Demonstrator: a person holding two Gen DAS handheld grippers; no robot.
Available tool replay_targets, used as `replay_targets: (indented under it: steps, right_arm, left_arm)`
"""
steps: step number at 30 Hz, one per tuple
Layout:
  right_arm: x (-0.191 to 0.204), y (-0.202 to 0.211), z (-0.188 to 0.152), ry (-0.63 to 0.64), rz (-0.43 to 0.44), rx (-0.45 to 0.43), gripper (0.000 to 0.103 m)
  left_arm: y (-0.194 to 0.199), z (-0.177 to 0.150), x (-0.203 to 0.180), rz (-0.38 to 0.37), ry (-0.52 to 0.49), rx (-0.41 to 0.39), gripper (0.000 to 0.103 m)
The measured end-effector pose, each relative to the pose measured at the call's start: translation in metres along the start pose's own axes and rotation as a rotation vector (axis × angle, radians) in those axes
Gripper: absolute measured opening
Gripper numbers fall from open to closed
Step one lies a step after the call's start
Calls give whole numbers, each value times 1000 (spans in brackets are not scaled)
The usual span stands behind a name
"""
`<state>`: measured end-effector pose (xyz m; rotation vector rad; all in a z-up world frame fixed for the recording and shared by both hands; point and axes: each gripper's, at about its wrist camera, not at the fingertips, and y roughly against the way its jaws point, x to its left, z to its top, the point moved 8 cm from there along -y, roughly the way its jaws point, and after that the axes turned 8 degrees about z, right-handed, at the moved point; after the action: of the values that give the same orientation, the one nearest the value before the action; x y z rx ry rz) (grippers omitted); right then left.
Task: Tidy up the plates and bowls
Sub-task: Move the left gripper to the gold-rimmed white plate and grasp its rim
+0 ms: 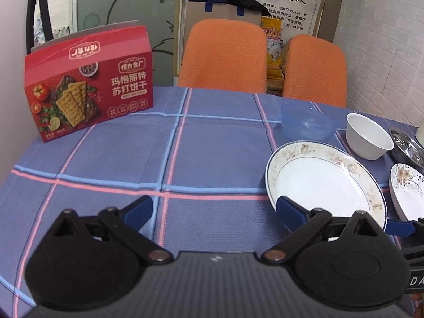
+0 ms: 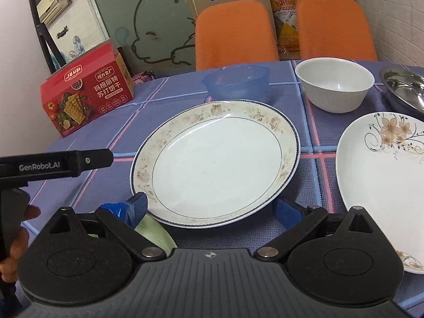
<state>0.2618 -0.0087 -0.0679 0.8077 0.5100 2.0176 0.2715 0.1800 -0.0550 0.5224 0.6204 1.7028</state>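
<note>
Left wrist: left gripper (image 1: 214, 212) spread wide, empty, over tablecloth (image 1: 212, 159); right pad at floral-rim plate (image 1: 326, 182) edge. Cracker box (image 1: 90, 84) far left.

Right wrist: right gripper (image 2: 210, 208) spread, empty, plate's near rim between pads. Only here: green dish (image 2: 156, 234) under left finger; white bowl (image 2: 334, 87) ahead right.

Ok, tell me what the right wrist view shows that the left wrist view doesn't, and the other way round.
Only the right wrist view shows a pale green dish under its claw and a hand holding the left tool. Only the left wrist view shows open tablecloth ahead of the left claw. Both show the floral-rimmed plate, blue plastic bowl, white bowl and cracker box.
</note>
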Motion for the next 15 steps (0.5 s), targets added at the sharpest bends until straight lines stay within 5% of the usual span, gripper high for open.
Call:
replay_targets:
  steps: [3,15]
  right_arm:
    - [-15,3,11,-41,-36,-49,88]
    - [-24,-37,27,37,-113,17,89]
  left_arm:
    - [-10,11,-11,-18,-32,-1,98]
    - [-75,17,-64,-44,-166,116,98]
